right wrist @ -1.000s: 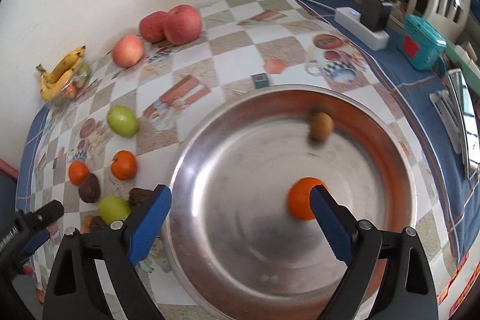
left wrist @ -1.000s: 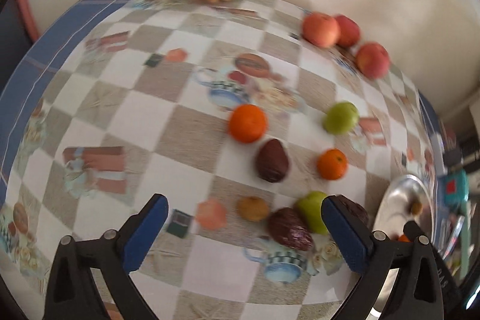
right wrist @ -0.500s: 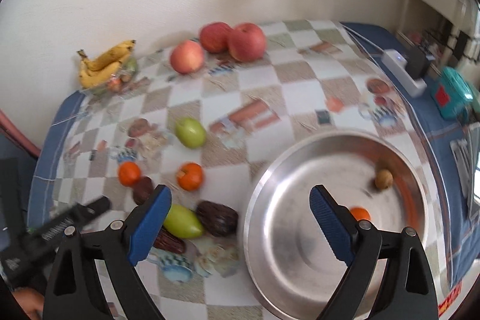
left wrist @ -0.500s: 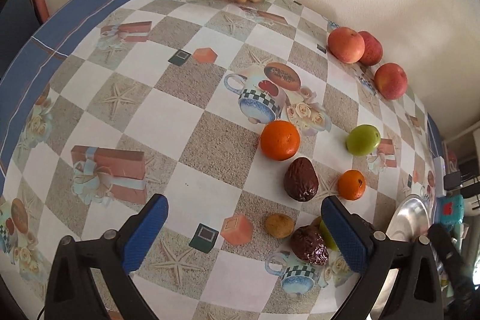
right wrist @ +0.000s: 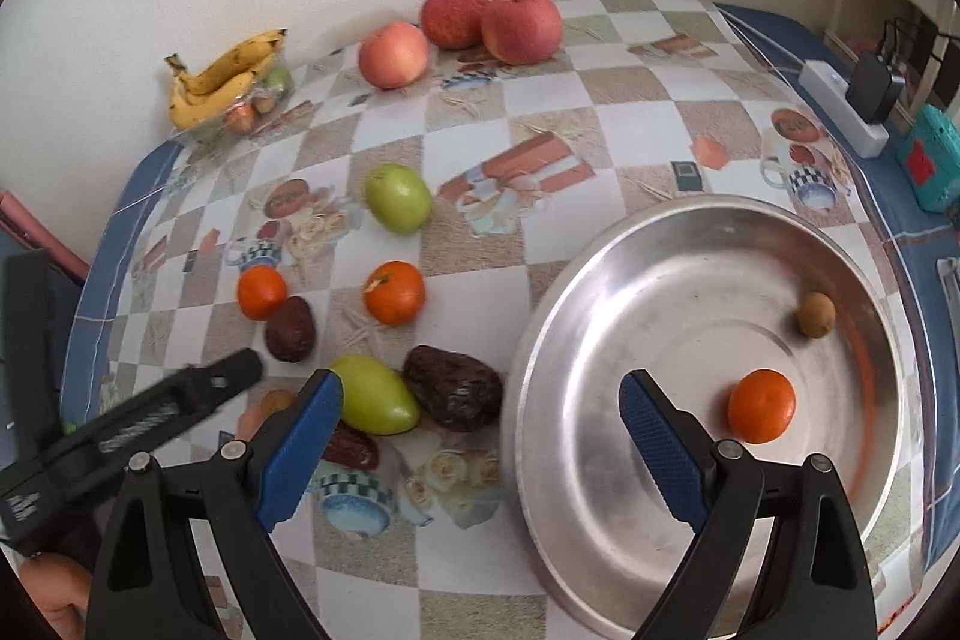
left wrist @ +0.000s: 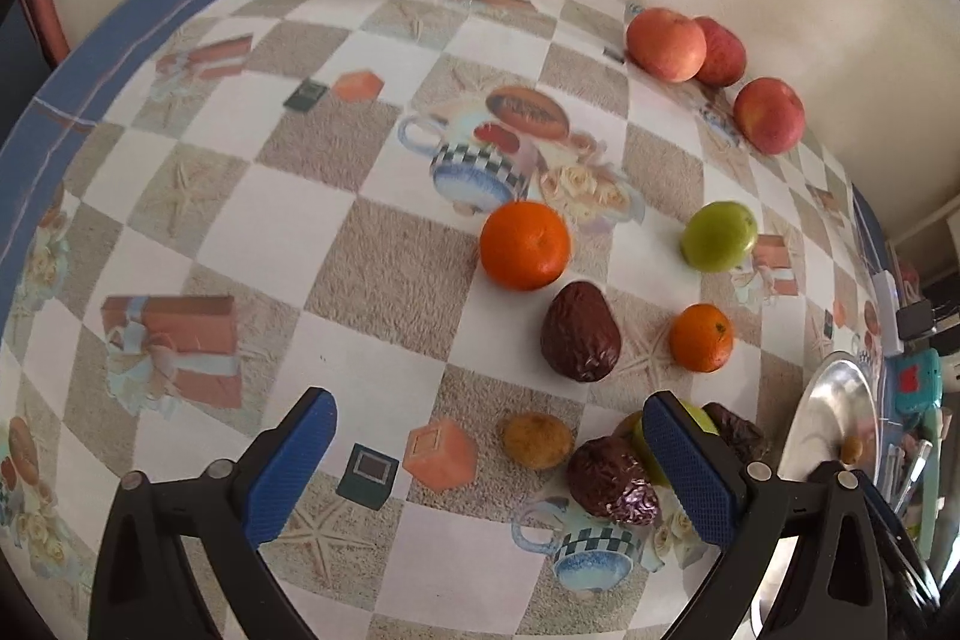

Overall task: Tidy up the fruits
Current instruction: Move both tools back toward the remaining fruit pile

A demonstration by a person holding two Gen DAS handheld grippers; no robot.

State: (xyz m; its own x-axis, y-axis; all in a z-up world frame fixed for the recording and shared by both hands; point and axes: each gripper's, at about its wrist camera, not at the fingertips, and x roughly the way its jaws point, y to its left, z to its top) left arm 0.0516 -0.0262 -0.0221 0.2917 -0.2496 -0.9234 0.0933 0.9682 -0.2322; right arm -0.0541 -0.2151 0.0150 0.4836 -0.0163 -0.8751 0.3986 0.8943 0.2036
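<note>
Loose fruit lies on a checked tablecloth. In the left wrist view an orange (left wrist: 524, 245), a dark wrinkled fruit (left wrist: 579, 331), a smaller orange (left wrist: 701, 337), a green fruit (left wrist: 718, 236) and a small brown fruit (left wrist: 536, 440) sit ahead of my open, empty left gripper (left wrist: 489, 466). In the right wrist view my right gripper (right wrist: 480, 451) is open and empty, over the left rim of a steel plate (right wrist: 672, 280). The plate holds an orange (right wrist: 761, 405) and a small brown fruit (right wrist: 815, 314). A green fruit (right wrist: 378, 403) and a dark fruit (right wrist: 453, 388) lie beside its left finger.
Three apples (right wrist: 521, 24) line the back wall. Bananas (right wrist: 225, 76) rest on a clear tub at the back left. A white power strip (right wrist: 843, 106) and a teal box (right wrist: 930, 160) stand at the right. The left gripper's body (right wrist: 138, 418) reaches in from the left.
The right gripper pulled back and swung left, from over the plate's middle to its left rim. The left gripper rose and drew back, so the fruit cluster sits lower and nearer.
</note>
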